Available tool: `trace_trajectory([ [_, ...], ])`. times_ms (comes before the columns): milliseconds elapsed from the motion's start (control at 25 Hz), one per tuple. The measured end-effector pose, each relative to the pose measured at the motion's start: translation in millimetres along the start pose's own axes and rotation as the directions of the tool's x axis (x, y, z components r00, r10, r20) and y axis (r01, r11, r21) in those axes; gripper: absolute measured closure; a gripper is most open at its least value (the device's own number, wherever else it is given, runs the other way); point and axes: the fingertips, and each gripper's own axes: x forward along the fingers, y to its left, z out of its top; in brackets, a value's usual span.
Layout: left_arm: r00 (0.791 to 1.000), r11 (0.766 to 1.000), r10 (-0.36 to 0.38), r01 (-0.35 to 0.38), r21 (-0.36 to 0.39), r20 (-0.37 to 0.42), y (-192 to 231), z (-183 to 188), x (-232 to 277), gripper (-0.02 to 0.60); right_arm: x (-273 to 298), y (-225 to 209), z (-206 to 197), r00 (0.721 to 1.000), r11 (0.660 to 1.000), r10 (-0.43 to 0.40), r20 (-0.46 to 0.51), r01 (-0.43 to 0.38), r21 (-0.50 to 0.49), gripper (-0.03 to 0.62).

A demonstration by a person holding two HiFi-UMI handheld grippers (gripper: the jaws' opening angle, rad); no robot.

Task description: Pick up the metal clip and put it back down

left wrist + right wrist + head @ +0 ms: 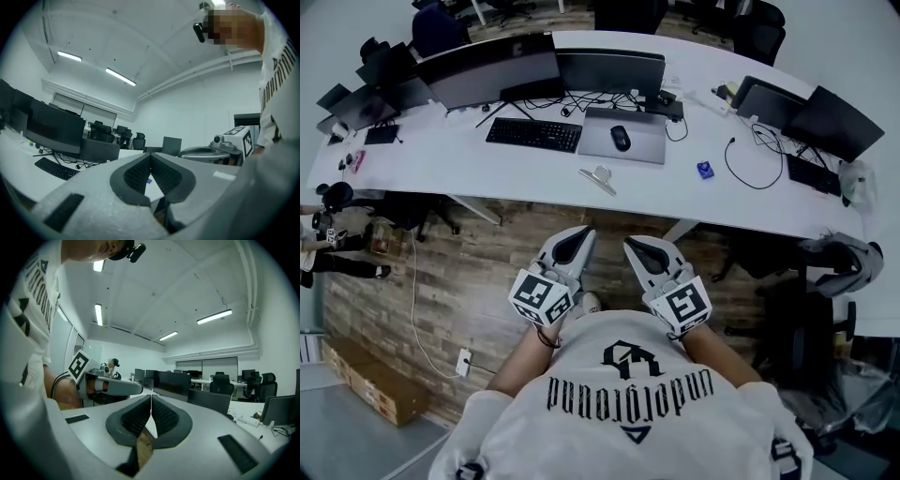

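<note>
The metal clip [599, 177] lies on the white desk [450, 164], just in front of the grey mouse mat. Both grippers are held close to the person's chest, well short of the desk and above the wooden floor. My left gripper [583, 234] is shut with nothing between its jaws, and its tips meet in the left gripper view [150, 155]. My right gripper [633, 245] is also shut and empty, tips touching in the right gripper view [151, 397]. The clip does not show in either gripper view.
On the desk stand monitors [497, 66], a black keyboard [533, 134], a mouse [621, 137] on a grey mat, laptops [811, 114] at right and a small blue object [705, 170]. Cables trail across it. Office chairs [825, 281] stand at the right, cardboard boxes [370, 380] at lower left.
</note>
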Motion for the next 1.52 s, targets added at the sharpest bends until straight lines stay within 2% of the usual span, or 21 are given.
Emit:
trace_trajectory([
  [320,0.999,0.999,-0.040,0.040,0.005,-0.001,65.2,11.8,-18.3,0.569,77.0,9.0,16.2,1.000,1.000,-0.016,0.015,0.016,0.010,0.579],
  [640,0.999,0.999,-0.041,0.041,-0.012,-0.019,103.4,6.3,-25.3,0.569,108.8,8.2,10.5,0.999,0.999,-0.043,-0.018,0.043,0.025,0.579],
  [880,0.999,0.999,-0.034,0.034,-0.013,-0.022,115.0,2.8,-23.0,0.569,117.3,-8.8,1.0,0.998,0.997,-0.058,-0.031,0.059,0.039,0.579],
  [1200,1.000,1.000,-0.015,0.015,-0.007,-0.026,132.5,-1.7,-10.0,0.569,137.1,-37.0,-21.6,0.998,0.998,-0.032,-0.061,0.035,0.054,0.579],
  [1400,0.999,1.000,0.012,-0.014,-0.024,-0.048,151.7,-9.1,10.7,0.569,154.2,-59.3,-30.9,0.996,0.998,-0.007,-0.086,0.013,0.064,0.578],
  [1520,0.998,0.999,0.005,-0.007,-0.032,-0.063,158.3,-14.1,35.2,0.569,162.9,-78.9,-37.4,0.995,0.997,0.007,-0.102,0.000,0.072,0.577],
])
